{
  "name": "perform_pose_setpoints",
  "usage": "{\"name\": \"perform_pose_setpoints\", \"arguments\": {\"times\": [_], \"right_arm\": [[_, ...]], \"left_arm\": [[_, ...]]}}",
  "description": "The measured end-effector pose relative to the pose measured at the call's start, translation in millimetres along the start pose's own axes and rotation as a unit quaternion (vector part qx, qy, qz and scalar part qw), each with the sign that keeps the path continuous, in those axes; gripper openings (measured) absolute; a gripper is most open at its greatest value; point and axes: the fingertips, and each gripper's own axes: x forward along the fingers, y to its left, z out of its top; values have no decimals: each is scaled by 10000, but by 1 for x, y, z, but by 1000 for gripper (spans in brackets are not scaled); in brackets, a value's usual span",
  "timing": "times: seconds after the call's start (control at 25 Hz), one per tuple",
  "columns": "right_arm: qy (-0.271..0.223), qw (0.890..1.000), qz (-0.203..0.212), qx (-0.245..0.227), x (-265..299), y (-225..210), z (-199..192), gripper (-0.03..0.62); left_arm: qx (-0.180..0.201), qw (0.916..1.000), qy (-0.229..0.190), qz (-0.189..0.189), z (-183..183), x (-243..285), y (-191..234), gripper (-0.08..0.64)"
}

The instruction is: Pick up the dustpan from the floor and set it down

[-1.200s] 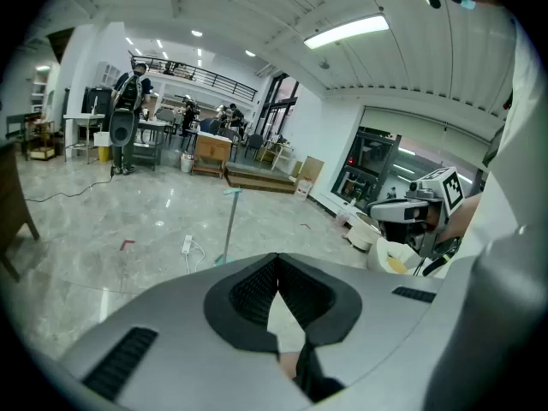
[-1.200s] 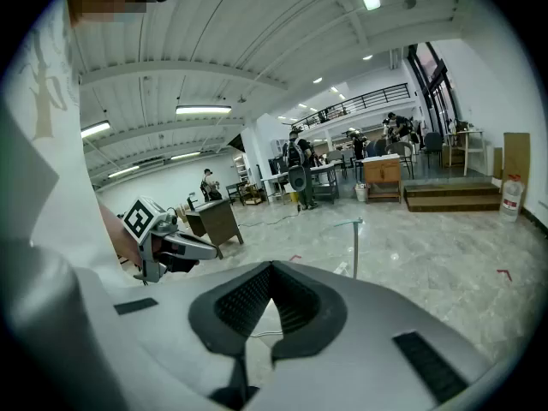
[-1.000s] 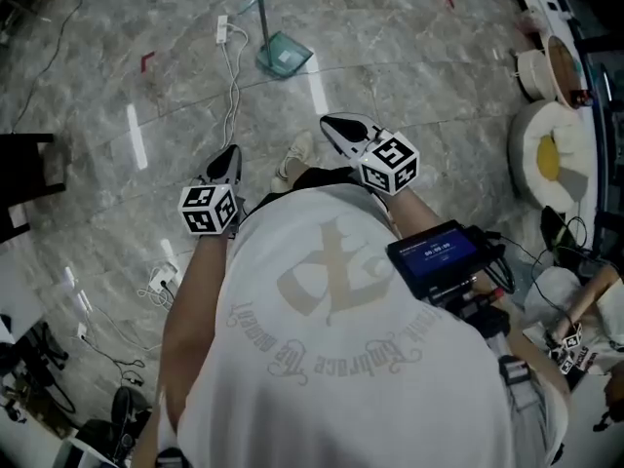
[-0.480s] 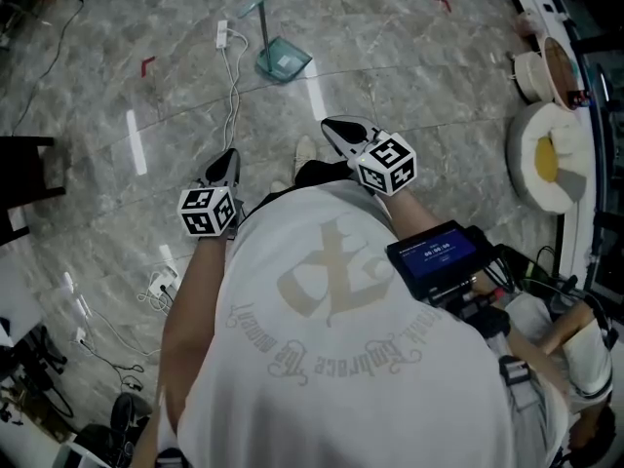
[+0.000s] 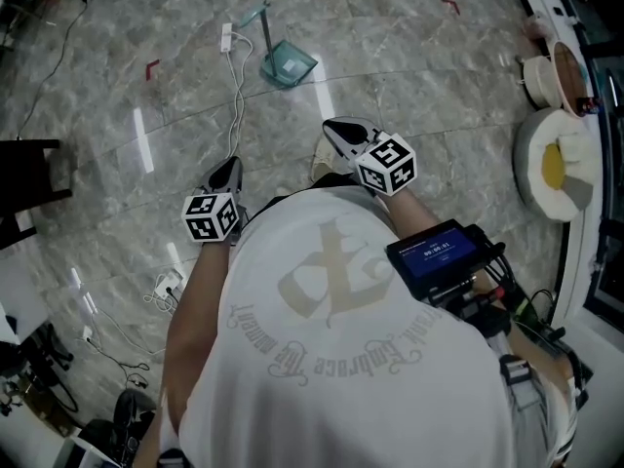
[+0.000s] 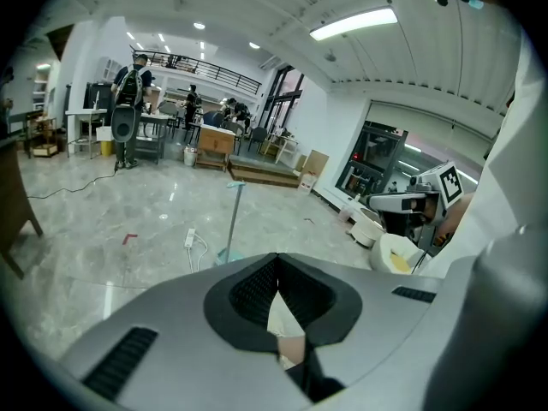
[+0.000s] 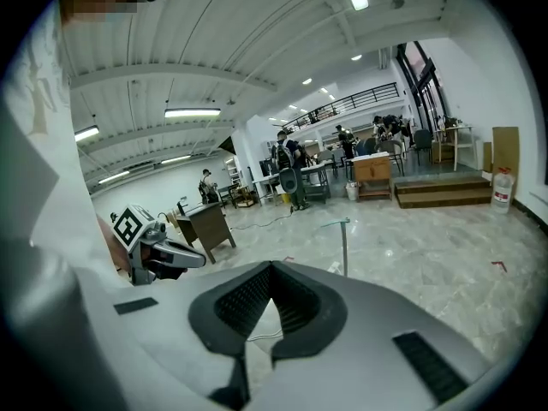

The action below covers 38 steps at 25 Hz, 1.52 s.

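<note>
**Both claws closed and empty, dustpan on the floor ahead**

A dark piece of furniture (image 5: pixel 27 178) is sitting at the far left edge of the head view, well to the left of the dustpan (image 5: pixel 289 63) and nearer the person. The left claw (image 5: pixel 227 169) is hanging in front of the person's white shirt (image 5: pixel 331 359), well short of the dustpan and a little to its left. In the left gripper view its jaws are pressing together at the tips and are holding nothing.

A white power strip (image 5: pixel 226 37) is lying just left of the dustpan, and its white cable (image 5: pixel 237 96) is trailing from there back toward the person. A small red mark (image 5: pixel 151 68) is showing on the floor further left of the dustpan.

The dustpan itself, pale green with a long handle, is resting on the grey marble floor (image 5: pixel 409 76), with the handle rising roughly upright from the pan. No claw is touching it.

The right claw (image 5: pixel 336 130) is hovering short of the dustpan and slightly to its right, well apart from it. In the right gripper view its jaws are likewise meeting at the tips with nothing between them.

A small lit screen (image 5: pixel 434 253) is sitting at the person's right side. A round white cushion (image 5: pixel 554 164) is lying far to the right of the dustpan.
</note>
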Motion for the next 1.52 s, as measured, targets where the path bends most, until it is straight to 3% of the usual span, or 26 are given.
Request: {"name": "perform_pose_setpoints", "arguments": {"times": [0.4,1.0,1.52], "right_arm": [[-72,9998,-127,-106,-4,-12,7,17],[-43,9997,-167,-152,-5,-18,-7,17],[-268,9986,-287,-366,-11,-48,-18,17]], "left_arm": [[294,9990,-231,-260,27,18,-20,12],[255,9993,-132,-226,4,27,-14,12],[523,9968,-539,-268,16,60,-30,12]]}}
